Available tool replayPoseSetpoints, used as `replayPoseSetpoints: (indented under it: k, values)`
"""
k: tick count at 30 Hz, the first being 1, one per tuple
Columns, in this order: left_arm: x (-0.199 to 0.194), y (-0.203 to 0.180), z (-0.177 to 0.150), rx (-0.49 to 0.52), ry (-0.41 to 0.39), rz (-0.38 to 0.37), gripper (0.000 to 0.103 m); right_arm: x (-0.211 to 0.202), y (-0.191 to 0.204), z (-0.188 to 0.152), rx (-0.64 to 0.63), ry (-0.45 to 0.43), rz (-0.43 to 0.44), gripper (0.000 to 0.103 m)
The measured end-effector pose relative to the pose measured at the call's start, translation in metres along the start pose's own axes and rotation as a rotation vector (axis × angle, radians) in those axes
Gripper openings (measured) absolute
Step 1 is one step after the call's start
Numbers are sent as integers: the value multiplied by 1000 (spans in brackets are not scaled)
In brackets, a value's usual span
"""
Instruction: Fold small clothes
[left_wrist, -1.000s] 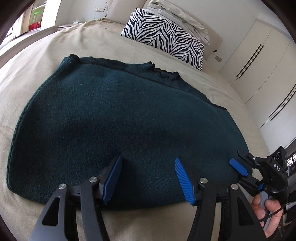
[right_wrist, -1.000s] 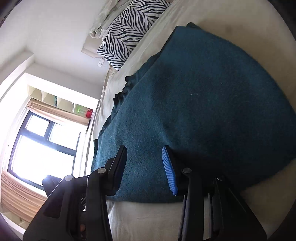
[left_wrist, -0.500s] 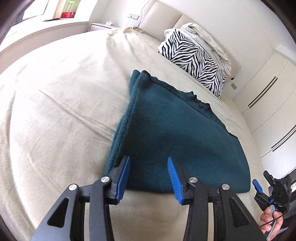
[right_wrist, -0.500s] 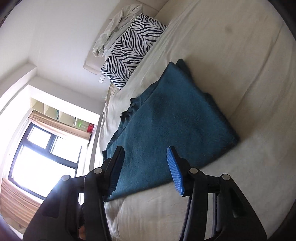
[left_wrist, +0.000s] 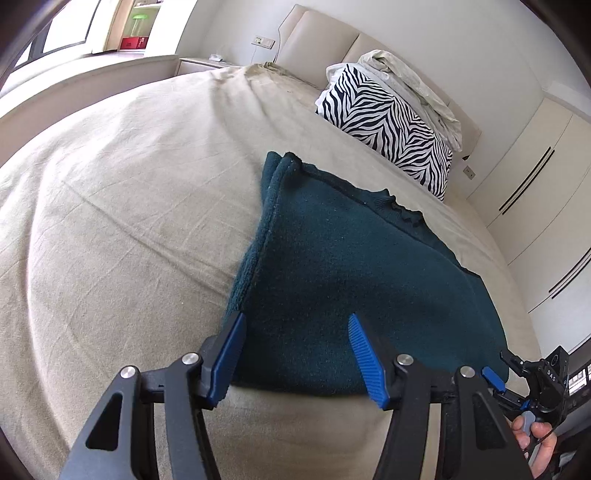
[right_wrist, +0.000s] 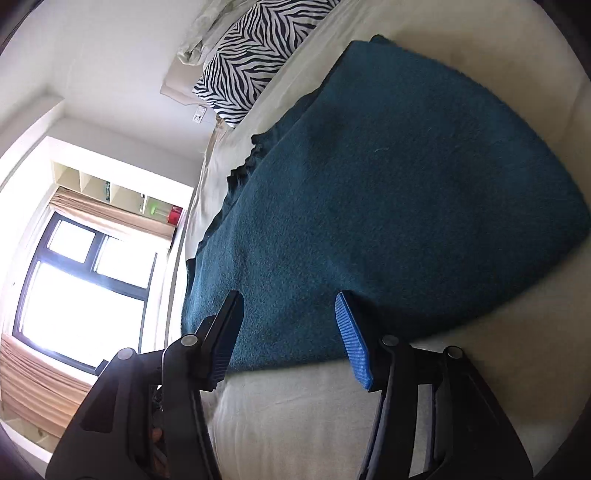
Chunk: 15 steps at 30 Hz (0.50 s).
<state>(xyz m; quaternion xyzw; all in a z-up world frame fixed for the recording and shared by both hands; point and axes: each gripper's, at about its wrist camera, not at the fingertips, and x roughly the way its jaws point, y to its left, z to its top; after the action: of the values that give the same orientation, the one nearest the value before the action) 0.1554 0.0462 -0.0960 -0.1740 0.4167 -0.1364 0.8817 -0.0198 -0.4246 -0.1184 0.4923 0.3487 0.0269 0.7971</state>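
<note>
A dark teal knitted garment (left_wrist: 351, 266) lies folded flat on the beige bed; it also shows in the right wrist view (right_wrist: 388, 192). My left gripper (left_wrist: 295, 350) is open and empty, its blue pads just above the garment's near left corner. My right gripper (right_wrist: 288, 332) is open and empty, hovering over the garment's near edge. The right gripper also shows at the lower right of the left wrist view (left_wrist: 495, 376), beside the garment's near right corner.
A zebra-print pillow (left_wrist: 388, 125) and a crumpled pale blanket (left_wrist: 413, 88) sit at the headboard. The beige bedsheet (left_wrist: 129, 221) stretches wide to the left. White wardrobe doors (left_wrist: 546, 206) stand at the right. A window (right_wrist: 74, 280) is beyond the bed.
Both grippers pulled back from the garment, then came in close to its near edge again. The left gripper shifted toward the garment's left corner. The garment has not moved.
</note>
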Motion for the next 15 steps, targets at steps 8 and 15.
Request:
replayPoseSetpoints:
  k: [8, 15]
  values:
    - [6, -47, 27, 108, -73, -37, 69, -112, -46, -17, 184, -166, -15, 63]
    - [68, -89, 41, 181, 16, -75, 69, -50, -25, -32, 192, -118, -73, 63]
